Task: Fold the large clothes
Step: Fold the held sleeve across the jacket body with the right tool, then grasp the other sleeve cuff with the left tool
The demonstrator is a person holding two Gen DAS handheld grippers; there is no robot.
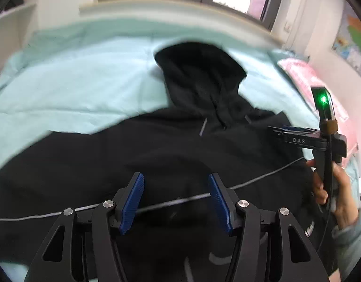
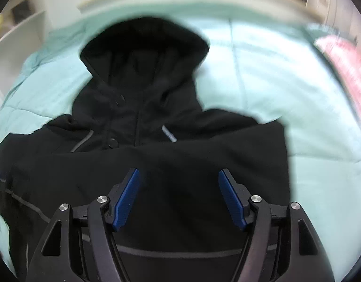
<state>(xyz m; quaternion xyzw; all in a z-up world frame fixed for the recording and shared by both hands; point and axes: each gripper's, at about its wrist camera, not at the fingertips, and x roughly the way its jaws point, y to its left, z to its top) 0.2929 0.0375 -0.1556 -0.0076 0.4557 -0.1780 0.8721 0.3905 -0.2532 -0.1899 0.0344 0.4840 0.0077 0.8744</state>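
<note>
A large black hooded jacket (image 1: 175, 145) lies spread on a pale mint bedsheet (image 1: 74, 82), hood (image 1: 199, 70) pointing toward the far window. It also shows in the right wrist view (image 2: 180, 164), its hood (image 2: 145, 54) at upper centre. My left gripper (image 1: 175, 183) is open and empty, hovering over the jacket's body. My right gripper (image 2: 179, 178) is open and empty above the jacket's lower body. The right gripper also shows from the side in the left wrist view (image 1: 281, 130), held by a hand (image 1: 330, 192) at the jacket's right edge.
A grey cable (image 1: 157, 205) runs across the jacket in front of the left gripper. A pink pillow (image 1: 305, 75) lies at the bed's right side, also in the right wrist view (image 2: 344, 58). A white headboard rim (image 1: 180, 7) and a window stand beyond. White shelves (image 2: 21, 35) stand at left.
</note>
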